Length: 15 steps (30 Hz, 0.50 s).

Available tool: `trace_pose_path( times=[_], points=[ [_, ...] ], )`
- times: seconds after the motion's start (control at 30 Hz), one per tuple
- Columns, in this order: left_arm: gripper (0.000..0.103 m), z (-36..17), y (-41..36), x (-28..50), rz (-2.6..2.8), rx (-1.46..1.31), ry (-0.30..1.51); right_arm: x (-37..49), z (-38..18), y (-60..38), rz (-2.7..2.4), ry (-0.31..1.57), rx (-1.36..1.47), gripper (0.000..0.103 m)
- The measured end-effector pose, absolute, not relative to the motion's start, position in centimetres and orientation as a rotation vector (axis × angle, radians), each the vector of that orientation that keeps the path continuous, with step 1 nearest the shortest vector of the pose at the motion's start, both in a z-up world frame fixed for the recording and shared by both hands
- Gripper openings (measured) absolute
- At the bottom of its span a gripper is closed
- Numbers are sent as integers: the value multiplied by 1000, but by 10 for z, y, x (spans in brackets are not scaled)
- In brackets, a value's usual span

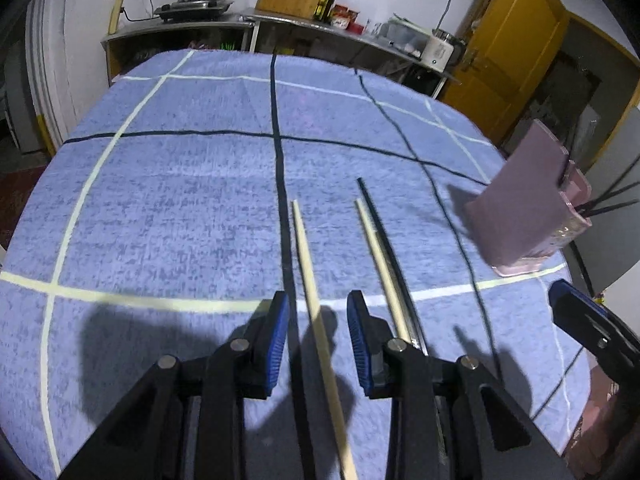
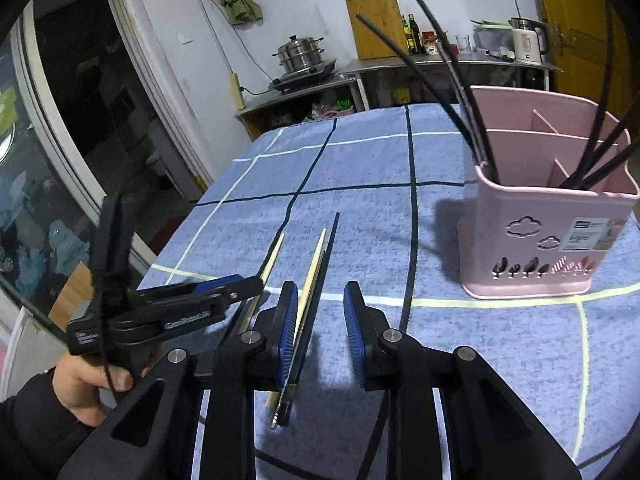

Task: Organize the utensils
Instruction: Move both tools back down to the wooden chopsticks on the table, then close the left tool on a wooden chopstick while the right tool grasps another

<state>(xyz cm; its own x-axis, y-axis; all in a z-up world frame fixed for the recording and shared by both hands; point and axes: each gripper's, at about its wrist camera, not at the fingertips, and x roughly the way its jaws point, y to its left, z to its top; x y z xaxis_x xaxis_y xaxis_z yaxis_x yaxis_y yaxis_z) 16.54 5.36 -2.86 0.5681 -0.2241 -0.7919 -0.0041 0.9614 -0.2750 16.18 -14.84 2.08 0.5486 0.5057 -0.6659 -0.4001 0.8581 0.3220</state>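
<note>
Your left gripper [image 1: 318,336] has its jaws part open around the lone pale chopstick [image 1: 308,276] on the blue checked cloth [image 1: 160,200], the stick running between the pads without either pad visibly pressing it, so nothing is held there. Your right gripper [image 2: 321,334] also stands part open and empty, and the trouble lies with it: the second pale chopstick [image 2: 310,280] and the black chopstick [image 2: 326,264] lie side by side, touching or nearly so, right along its left pad rather than centred in the gap. Close from here and you may catch both sticks at once, or pinch one at its edge so that it rolls out and skids across the cloth. The two grippers are also close together (the left one's fingers reach in just beside the right one's left jaw), so a sideways correction could knock them together. The pink holder [image 2: 548,216] stands near on the right with black chopsticks [image 2: 460,80] already leaning out of it at wide angles; a careless swing toward it could strike those, or tip the holder.
</note>
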Motion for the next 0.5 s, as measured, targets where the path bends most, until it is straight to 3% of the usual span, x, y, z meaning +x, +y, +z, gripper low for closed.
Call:
trace_pose_path(
  times=[0.23, 0.4, 0.5],
  points=[
    [30, -35, 54, 185, -119, -254, 957, 173, 12, -141, 536, 857, 133, 25],
    [10, -36, 56, 189, -83, -221, 946, 184, 6, -129, 549, 870, 123, 25],
    [8, -37, 67, 186, -78, -250, 943, 194, 3, -116, 567, 879, 102, 25]
  ],
)
